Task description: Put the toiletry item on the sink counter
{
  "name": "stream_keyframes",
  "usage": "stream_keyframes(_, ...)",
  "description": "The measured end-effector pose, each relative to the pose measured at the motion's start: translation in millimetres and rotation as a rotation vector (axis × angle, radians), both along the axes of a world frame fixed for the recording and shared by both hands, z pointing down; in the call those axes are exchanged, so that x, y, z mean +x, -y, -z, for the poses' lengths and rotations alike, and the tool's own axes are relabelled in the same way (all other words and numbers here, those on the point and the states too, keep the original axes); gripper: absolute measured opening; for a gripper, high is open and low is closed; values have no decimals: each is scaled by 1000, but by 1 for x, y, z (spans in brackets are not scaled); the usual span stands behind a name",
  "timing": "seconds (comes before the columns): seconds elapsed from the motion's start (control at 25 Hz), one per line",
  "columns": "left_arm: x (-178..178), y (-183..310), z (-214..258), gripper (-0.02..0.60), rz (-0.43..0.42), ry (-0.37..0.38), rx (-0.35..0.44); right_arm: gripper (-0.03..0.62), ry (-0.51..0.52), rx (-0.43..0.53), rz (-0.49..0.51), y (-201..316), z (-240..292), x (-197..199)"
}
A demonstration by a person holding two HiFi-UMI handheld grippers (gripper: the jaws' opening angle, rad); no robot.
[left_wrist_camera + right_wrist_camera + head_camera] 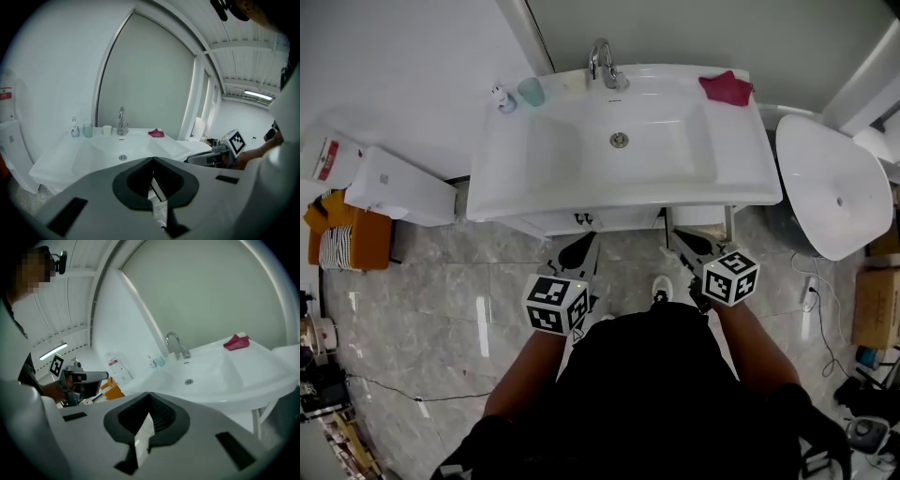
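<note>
- Holds left gripper closed and empty before sink counter's front edge.
- Holds right gripper closed, empty, alongside.
- Shows small bottle, cup at back-left corner.

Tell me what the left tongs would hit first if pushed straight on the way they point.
Most likely the front rim of the white sink. The left tongs, shut, point toward it with nothing visible in between, though depth is hard to judge.

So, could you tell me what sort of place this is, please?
Likely a bathroom: a white sink with a tap, a cup on its ledge, and a tiled floor.
</note>
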State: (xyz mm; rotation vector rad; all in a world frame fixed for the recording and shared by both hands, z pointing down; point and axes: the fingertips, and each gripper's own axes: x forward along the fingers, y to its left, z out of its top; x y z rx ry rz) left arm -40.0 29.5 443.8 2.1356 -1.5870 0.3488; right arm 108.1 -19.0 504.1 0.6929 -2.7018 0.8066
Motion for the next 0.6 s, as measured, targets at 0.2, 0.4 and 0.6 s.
stream_keyframes(0.2,-15,-38,9,5,-42,-23,23,3,-6,66,30,-51,36,-42)
stream_keyframes(0.4,-25,-73,11,5,-88,-43,26,5,-30,160,64,-99,58,-67)
stream_keyframes(0.6,-25,-104,12,5,-148,-48,26,5,-2,143,-38,-133,68,-63)
